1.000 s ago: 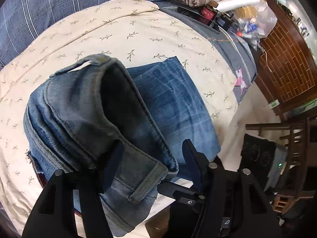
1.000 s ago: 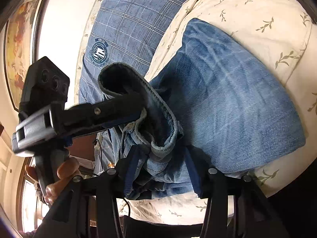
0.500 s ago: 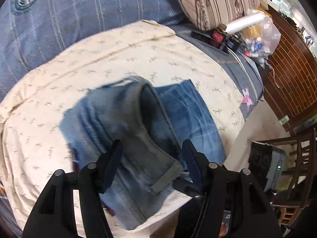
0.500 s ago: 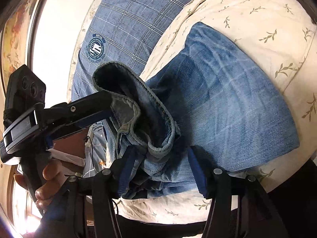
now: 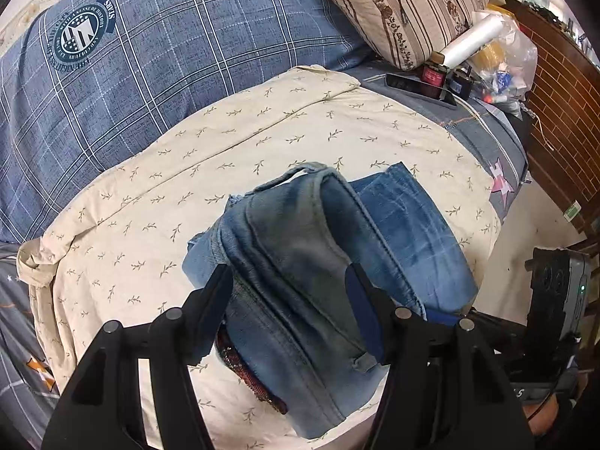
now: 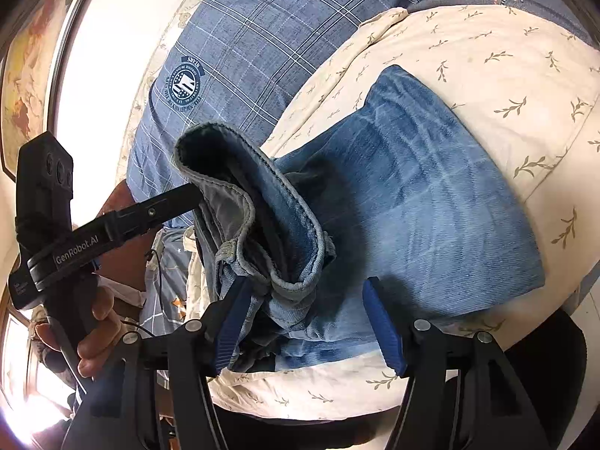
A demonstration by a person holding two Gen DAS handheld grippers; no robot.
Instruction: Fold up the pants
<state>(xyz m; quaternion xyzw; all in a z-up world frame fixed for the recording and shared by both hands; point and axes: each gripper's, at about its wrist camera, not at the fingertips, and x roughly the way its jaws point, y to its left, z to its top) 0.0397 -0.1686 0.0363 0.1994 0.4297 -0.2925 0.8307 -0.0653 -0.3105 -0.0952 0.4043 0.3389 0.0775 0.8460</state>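
Blue jeans point(image 5: 296, 277) lie on a cream leaf-print sheet point(image 5: 262, 138), the legs flat point(image 6: 420, 202) and the waistband end point(image 6: 262, 221) folded up and standing loosely over them. My left gripper point(image 5: 290, 285) is open, its fingers either side of the raised waistband. It also shows in the right wrist view point(image 6: 180, 202), reaching into the fold. My right gripper point(image 6: 307, 318) is open, its blue pads point(image 6: 378, 322) straddling the waistband edge near the bed's front.
A blue plaid duvet point(image 5: 150, 56) lies behind the sheet. A striped pillow point(image 5: 405, 7), a plastic bag and small items point(image 5: 487, 60) sit at the back right. A brick wall point(image 5: 562, 112) and dark furniture point(image 5: 558, 292) stand beyond the bed's right edge.
The left gripper has pulled back and up from the jeans, so more of the bed shows. The waistband fold has settled over the legs. Both grippers stay open.
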